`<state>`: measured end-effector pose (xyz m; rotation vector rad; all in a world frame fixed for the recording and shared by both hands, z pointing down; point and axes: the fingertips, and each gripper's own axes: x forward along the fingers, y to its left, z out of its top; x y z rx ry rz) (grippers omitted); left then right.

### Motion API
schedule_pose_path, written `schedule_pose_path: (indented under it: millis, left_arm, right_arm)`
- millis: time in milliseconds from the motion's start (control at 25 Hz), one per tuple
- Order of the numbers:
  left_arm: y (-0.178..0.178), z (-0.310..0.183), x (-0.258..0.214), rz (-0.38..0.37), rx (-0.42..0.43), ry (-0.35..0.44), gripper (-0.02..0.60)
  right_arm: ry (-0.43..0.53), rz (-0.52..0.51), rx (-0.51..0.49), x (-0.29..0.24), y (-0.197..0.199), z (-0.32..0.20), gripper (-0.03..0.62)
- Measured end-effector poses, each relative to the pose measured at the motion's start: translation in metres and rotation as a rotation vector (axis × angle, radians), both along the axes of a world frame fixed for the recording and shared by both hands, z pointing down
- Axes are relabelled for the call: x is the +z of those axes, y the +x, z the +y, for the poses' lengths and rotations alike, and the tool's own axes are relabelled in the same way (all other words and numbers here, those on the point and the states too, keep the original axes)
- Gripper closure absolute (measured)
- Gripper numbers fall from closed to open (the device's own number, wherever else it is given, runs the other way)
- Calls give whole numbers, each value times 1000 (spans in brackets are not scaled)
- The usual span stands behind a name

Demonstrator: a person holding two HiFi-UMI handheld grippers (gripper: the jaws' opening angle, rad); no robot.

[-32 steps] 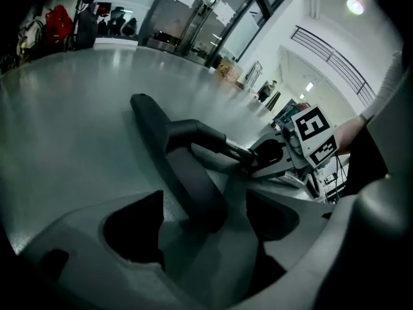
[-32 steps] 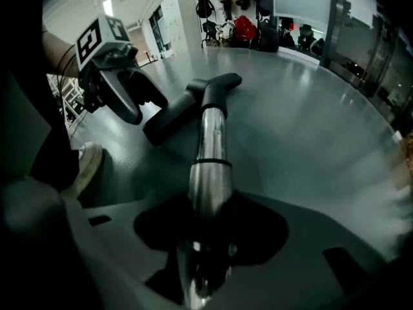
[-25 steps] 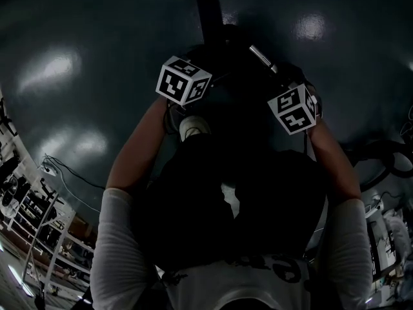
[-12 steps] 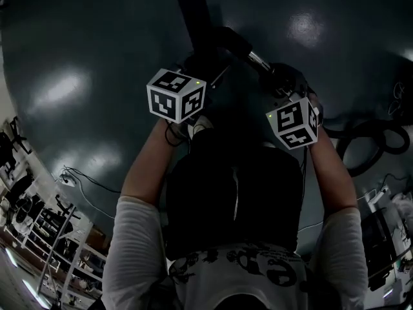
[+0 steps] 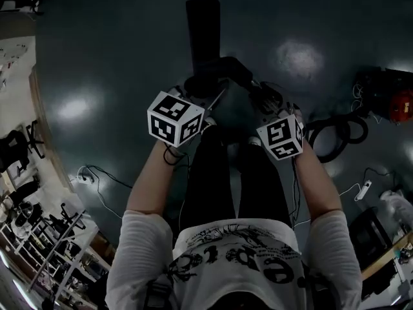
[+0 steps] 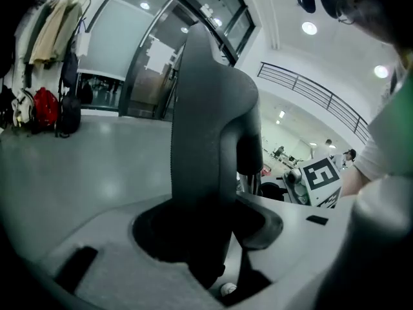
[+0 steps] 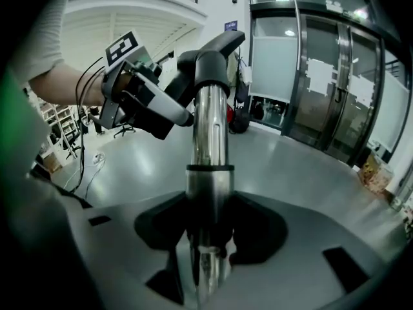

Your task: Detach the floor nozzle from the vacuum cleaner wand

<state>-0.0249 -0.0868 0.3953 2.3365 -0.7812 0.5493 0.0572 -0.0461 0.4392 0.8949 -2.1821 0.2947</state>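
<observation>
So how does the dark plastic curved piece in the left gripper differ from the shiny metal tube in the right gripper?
The dark plastic curved piece is matte and broad, bending over at its top; the shiny metal tube is reflective, slim and straight. The left gripper has just been closing its jaws on the piece; the right gripper is clamped on the tube. Both stand upright between the jaws.

The wand ends hidden between the jaws.
</observation>
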Motion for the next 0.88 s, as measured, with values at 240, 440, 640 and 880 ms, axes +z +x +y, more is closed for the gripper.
schedule_pose_path:
  millis: [240, 440, 640, 880]
  left_arm:
    - [9, 44, -209, -9, 9, 113, 409]
    - [41, 83, -354, 3, 36, 310, 423]
    - [75, 128, -429, 37, 50, 461, 433]
    - [97, 152, -452, 40, 24, 509, 437]
  right_arm:
    - [68, -62, -11, -193, 0, 37, 408]
    - [170, -151, 6, -317, 18, 68, 408]
    - [247, -214, 36, -381, 43, 107, 410]
    - [277, -225, 43, -398, 67, 128, 410]
